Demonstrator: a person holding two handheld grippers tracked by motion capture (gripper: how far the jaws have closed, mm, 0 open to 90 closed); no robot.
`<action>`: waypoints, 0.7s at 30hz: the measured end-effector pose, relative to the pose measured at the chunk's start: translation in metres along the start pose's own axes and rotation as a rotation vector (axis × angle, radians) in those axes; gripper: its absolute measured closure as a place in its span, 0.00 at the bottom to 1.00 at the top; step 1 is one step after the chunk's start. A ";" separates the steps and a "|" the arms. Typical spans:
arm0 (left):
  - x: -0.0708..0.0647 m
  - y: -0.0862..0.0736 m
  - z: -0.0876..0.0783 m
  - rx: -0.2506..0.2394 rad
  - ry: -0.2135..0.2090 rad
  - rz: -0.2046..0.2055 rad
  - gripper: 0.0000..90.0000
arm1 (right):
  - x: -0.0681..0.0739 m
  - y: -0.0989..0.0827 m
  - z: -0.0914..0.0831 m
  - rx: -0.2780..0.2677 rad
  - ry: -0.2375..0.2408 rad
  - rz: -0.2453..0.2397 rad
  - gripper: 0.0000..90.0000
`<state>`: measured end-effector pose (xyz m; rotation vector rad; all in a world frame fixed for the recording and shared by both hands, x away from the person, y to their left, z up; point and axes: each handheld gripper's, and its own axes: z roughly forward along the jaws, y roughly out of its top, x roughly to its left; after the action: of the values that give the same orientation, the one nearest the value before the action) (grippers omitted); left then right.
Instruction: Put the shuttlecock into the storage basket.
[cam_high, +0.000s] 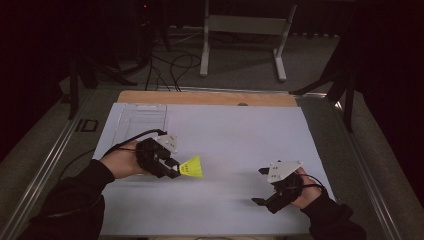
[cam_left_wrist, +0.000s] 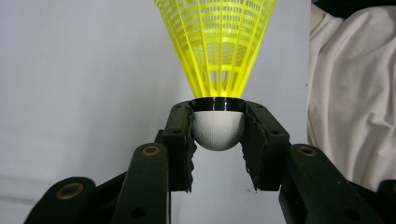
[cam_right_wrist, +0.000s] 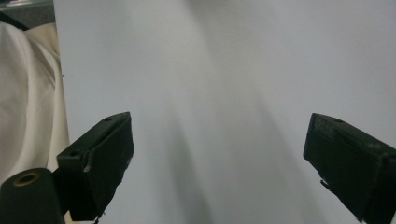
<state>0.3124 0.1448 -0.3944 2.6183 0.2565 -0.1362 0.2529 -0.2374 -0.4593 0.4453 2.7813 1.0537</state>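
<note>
A yellow shuttlecock (cam_high: 193, 167) with a white rounded cork base (cam_left_wrist: 218, 130) is held over the white table sheet (cam_high: 235, 135) at centre left. My left gripper (cam_high: 172, 167) is shut on that cork, its skirt (cam_left_wrist: 215, 44) fanning away from the jaws. My right gripper (cam_high: 260, 186) hovers near the front right of the sheet, open. In the right gripper view its fingertips (cam_right_wrist: 105, 158) stand wide apart with only white sheet between them.
A clear plastic tray (cam_high: 140, 122) lies at the sheet's back left. A wooden table edge (cam_high: 205, 97) runs along the back. Cream cloth (cam_left_wrist: 355, 93) lies beyond the sheet's edge. A white metal stand (cam_high: 245, 35) and cables are on the floor behind.
</note>
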 end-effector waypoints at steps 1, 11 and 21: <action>0.001 -0.002 -0.003 0.001 -0.003 -0.015 0.73 | 0.000 -0.002 0.000 -0.006 -0.003 0.002 0.10; 0.011 -0.018 -0.021 -0.026 0.041 -0.084 0.73 | 0.000 -0.021 -0.001 -0.086 -0.088 0.057 0.10; 0.022 -0.044 -0.049 -0.058 0.084 -0.183 0.73 | 0.002 -0.039 0.001 -0.129 -0.114 0.096 0.10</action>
<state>0.3276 0.2101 -0.3760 2.5433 0.5214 -0.0800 0.2426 -0.2641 -0.4866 0.6075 2.5977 1.1807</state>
